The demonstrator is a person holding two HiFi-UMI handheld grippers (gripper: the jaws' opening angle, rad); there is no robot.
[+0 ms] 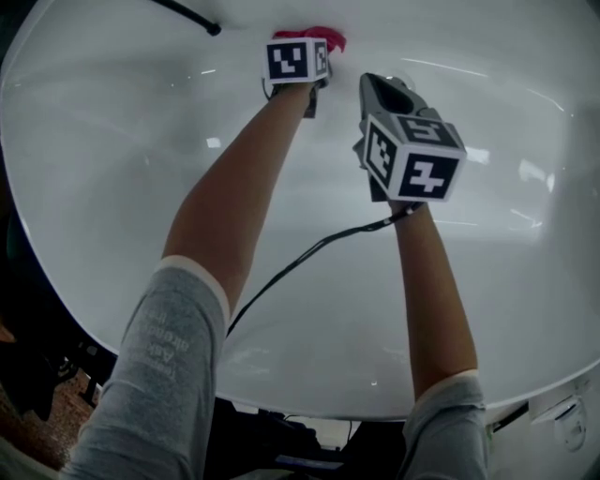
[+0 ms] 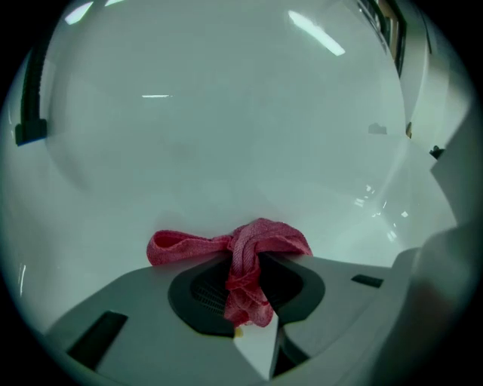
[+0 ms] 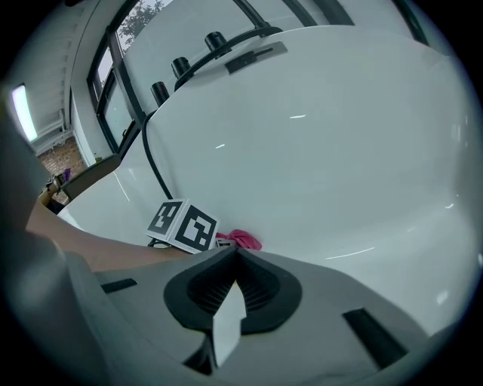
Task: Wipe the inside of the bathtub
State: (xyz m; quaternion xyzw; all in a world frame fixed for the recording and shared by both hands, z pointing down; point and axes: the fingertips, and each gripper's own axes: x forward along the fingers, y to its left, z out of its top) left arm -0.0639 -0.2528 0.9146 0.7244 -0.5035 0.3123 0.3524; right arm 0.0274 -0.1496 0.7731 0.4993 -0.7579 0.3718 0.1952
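Note:
The white bathtub (image 1: pixel 141 169) fills the head view. My left gripper (image 1: pixel 298 56) reaches to its far wall, shut on a red cloth (image 1: pixel 319 36). In the left gripper view the red cloth (image 2: pixel 245 264) is bunched between the jaws and spreads against the tub's inner surface (image 2: pixel 226 136). My right gripper (image 1: pixel 394 103) hovers over the tub's middle, to the right of the left one, shut with nothing in it. The right gripper view shows the left gripper's marker cube (image 3: pixel 183 225) and the red cloth (image 3: pixel 240 240) past its closed jaws.
A black hose (image 1: pixel 187 14) lies along the far rim, and black tap fittings (image 3: pixel 181 68) stand on the tub's edge. A black cable (image 1: pixel 300 262) trails from the right gripper across the tub. The near rim (image 1: pixel 281 398) lies below my arms.

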